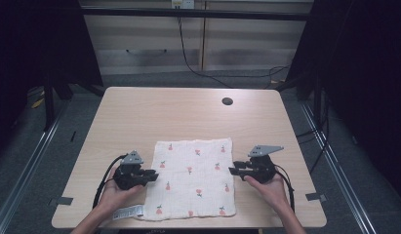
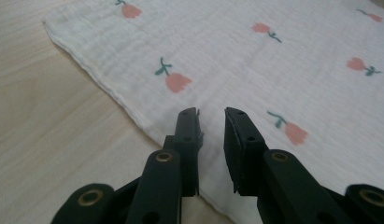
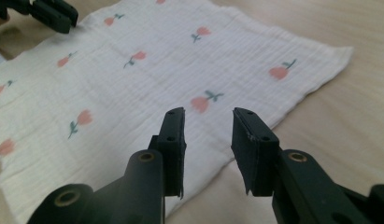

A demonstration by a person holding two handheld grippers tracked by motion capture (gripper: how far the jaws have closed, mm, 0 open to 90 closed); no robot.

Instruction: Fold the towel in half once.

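Your white crinkled muslin cloth with pink tulip print lies flat and spread as one square sheet on the light wood-grain table, on your half of the top, its front edge close to the table's front edge. There are no containers on the table. A white printed label tag sticks out at the cloth's front-left corner.

The weave is soft and finely wrinkled, the hems are thin and stitched, and the corners are slightly wavy. The tabletop is smooth laminate with rounded corners and a dark round cable hole near the far side.

Your left gripper sits at the cloth's left edge. In the left gripper view the jaws stand slightly apart over the cloth just inside the hem, and nothing is pinched between them.

Your right gripper is at the cloth's right edge. In the right gripper view the jaws are spread wider above the hem, again with nothing between them. I cannot tell whether either tip touches the fabric.

The far half of the table is bare, and there are bare strips left and right of the cloth where your hands rest.
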